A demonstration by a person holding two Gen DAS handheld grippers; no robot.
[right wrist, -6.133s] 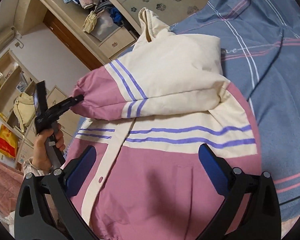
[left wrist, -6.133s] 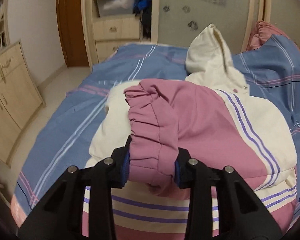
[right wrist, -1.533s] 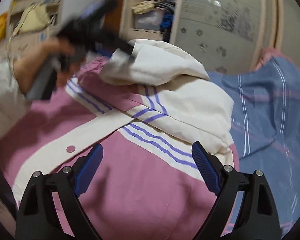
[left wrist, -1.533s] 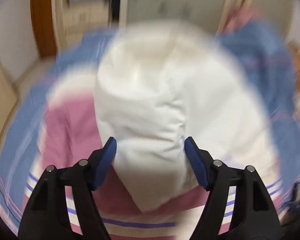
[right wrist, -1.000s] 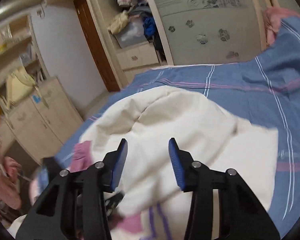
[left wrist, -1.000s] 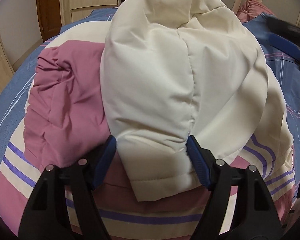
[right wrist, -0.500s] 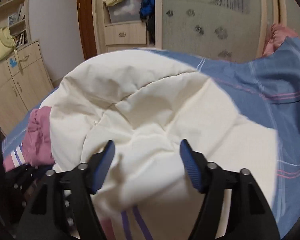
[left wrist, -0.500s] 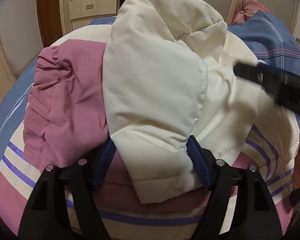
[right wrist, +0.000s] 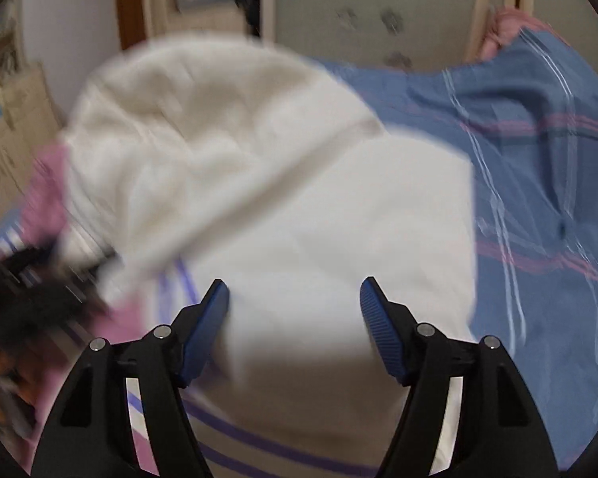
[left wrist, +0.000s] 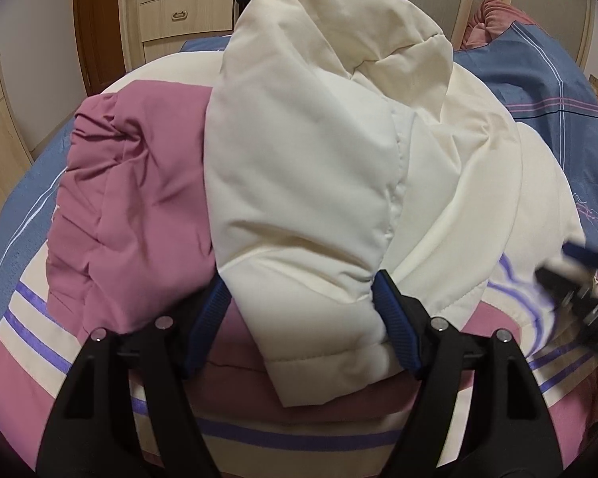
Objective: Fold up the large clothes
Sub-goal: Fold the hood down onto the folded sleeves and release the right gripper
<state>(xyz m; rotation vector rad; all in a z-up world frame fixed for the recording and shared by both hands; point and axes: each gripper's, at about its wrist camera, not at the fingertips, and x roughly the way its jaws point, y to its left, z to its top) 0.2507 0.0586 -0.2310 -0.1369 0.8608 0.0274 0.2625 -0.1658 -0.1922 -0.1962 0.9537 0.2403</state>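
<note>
Jaws on the left gripper point(left wrist: 301, 310) are spread wide, with the cream hood point(left wrist: 307, 151) of the jacket point(left wrist: 139, 183) filling the gap between them. Both blue pads point(left wrist: 394, 324) sit right at the hood's sides; cannot tell if they actually press, fabric looks uncompressed.

Right gripper point(right wrist: 293, 310) jaws have just been opening and now stand wide. Cream fabric of the jacket point(right wrist: 339, 219) is below and between them, nothing pinched. View is motion-blurred, so details are soft.

Jacket lies bunched on the bed, on a blue sheet point(left wrist: 538, 79) with pink and white stripes. Hood is flopped forward over the folded body; a pink sleeve point(left wrist: 131, 199) with a gathered cuff lies to the left of the hood, touching it. Cream band with purple stripes point(left wrist: 291, 440) runs across the near hem.

From the left wrist view, the right gripper shows blurred at the right edge point(left wrist: 578, 286), over the striped part of the jacket.

Background: wooden wardrobe with drawers point(left wrist: 183, 16), frosted sliding door with paw-print marks point(right wrist: 358, 12).

No readable text, brand or label anywhere in either view.
</note>
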